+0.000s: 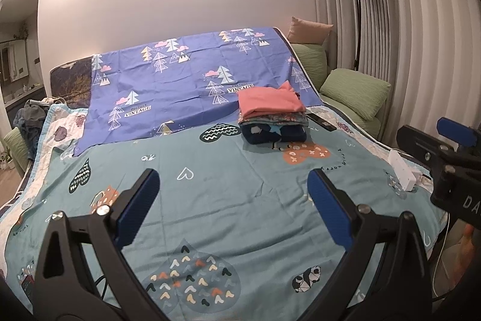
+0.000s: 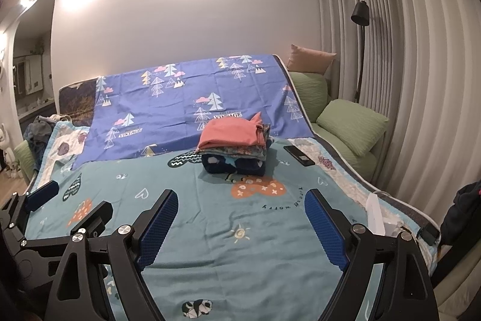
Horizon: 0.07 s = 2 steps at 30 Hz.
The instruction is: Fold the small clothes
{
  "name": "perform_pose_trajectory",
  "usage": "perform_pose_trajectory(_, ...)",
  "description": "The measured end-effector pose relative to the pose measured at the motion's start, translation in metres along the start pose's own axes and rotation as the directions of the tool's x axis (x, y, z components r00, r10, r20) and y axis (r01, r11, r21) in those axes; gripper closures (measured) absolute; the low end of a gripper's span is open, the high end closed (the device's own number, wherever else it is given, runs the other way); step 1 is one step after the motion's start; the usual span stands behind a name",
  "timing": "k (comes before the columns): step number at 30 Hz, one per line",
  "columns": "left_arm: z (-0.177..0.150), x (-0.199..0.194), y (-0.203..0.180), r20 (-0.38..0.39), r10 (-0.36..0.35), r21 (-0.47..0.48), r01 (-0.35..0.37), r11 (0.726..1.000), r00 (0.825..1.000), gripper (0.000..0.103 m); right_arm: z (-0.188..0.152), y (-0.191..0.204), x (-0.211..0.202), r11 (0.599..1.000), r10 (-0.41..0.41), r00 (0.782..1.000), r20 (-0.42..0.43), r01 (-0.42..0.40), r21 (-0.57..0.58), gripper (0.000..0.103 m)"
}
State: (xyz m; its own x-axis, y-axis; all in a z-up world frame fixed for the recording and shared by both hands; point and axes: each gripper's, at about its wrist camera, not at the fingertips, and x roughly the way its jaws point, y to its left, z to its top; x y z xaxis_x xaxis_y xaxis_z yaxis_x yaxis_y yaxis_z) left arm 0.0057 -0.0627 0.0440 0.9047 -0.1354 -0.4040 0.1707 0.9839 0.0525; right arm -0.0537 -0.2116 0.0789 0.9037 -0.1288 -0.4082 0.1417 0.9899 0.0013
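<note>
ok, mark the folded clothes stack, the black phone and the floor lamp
folded clothes stack (image 2: pixel 233 137), right wrist view, coral top layer
black phone (image 2: pixel 299 155), right wrist view, middle of screen
floor lamp (image 2: pixel 359 12), right wrist view, black shade

- Matt printed cotton-like teal sheet (image 2: pixel 240 260), lightly creased, lower frame
- Soft matt cloth in folded stack (image 2: pixel 234 146), centre
- Matt black plastic left gripper (image 1: pixel 234 203), textured blue pads (image 1: pixel 330 209), shiny metal bolts
- Glossy black phone (image 2: pixel 299 155), right of centre
- Ribbed matt curtain (image 2: pixel 421 50), right edge
</note>
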Motion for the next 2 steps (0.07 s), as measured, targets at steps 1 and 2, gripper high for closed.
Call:
perform_pose_trajectory(1, -0.0002, 0.0, 0.0001, -0.001, -0.001, -0.001, 0.001, 1.0, 1.0, 0.005, -0.0004, -0.0003, 0.0001, 1.0, 0.001, 1.0, -0.001, -0.001, 0.001, 0.015)
perform_pose_trajectory(2, -0.0004, -0.0001, 0.0001, -0.003, -0.002, -0.002, 0.002, 1.0, 1.0, 0.005, -0.0006, -0.0004, 0.0004, 1.0, 0.002, 1.0, -0.003, -0.002, 0.001, 0.015)
